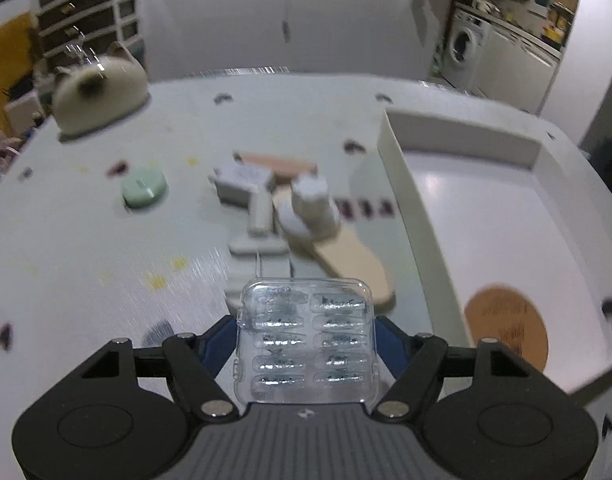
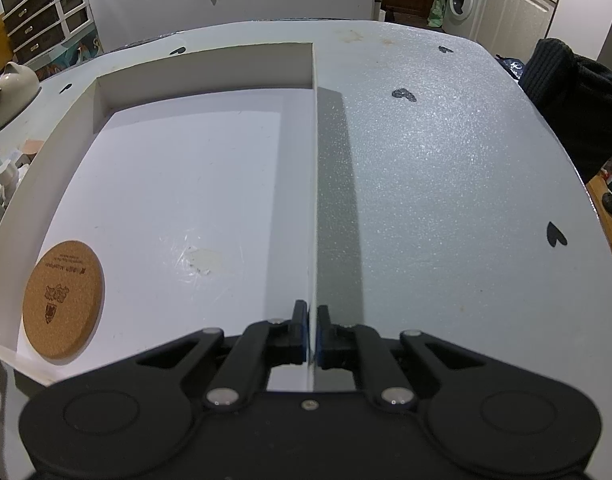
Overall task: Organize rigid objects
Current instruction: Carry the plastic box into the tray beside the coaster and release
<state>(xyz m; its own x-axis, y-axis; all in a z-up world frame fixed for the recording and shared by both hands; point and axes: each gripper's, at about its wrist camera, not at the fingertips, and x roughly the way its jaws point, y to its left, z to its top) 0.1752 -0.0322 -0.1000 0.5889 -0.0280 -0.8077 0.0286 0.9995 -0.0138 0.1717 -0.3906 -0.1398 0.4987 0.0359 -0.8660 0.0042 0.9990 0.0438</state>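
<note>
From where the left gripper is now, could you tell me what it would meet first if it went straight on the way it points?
The left gripper, shut on the clear plastic case, points down at the pile just ahead. It would probably meet the wooden stick or the white flat piece beside it first; blur and unclear depth leave that uncertain.

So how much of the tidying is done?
Just started. Only the cork coaster is in the white tray. The left claw holds a clear plastic case; the right claw pinches the tray's wall. The green disc and middle pile remain.
</note>
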